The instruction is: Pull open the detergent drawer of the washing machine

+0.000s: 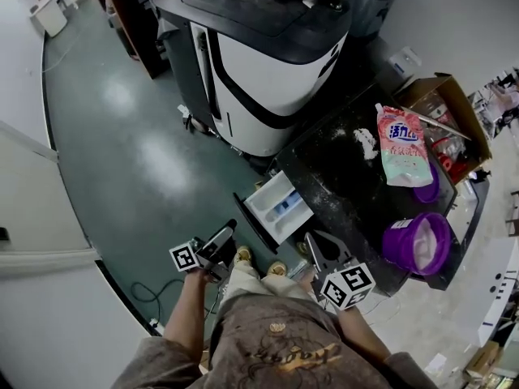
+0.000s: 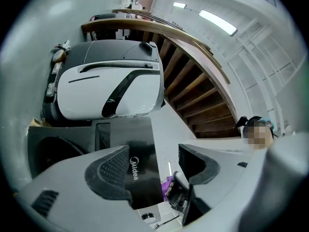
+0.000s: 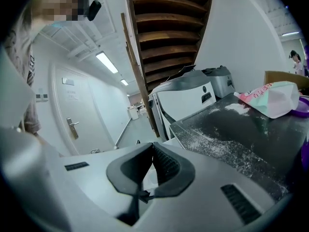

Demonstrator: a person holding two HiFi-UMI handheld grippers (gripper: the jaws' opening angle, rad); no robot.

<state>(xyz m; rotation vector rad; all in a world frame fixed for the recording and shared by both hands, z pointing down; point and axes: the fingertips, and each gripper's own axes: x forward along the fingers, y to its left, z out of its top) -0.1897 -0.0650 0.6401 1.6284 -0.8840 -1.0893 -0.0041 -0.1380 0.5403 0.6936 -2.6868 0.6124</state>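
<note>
Detergent drawer (image 1: 280, 207): stands drawn out from the front edge of the washing machine (image 1: 357, 177), white compartments exposed | Handling: judged light, rigid plastic on slides; take it by the dark front panel's lip | Left hand-held gripper (image 2: 154, 151): jaws wide, empty | Right hand-held gripper (image 3: 153, 146): jaws apparently closed tip to tip, nothing held

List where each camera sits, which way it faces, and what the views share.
Head view: on the person's head, facing steeply down at the open detergent drawer and washing machine; forearms, trousers, left gripper and right gripper show.
Left gripper view: rides the left gripper, faces the washing machine's front and a white-and-black appliance; its jaws show, apart.
Right gripper view: rides the right gripper, faces across the washing machine toward the pouch; its closed jaws and the person's clothing show.
Shared: both gripper views show the staircase.
</note>
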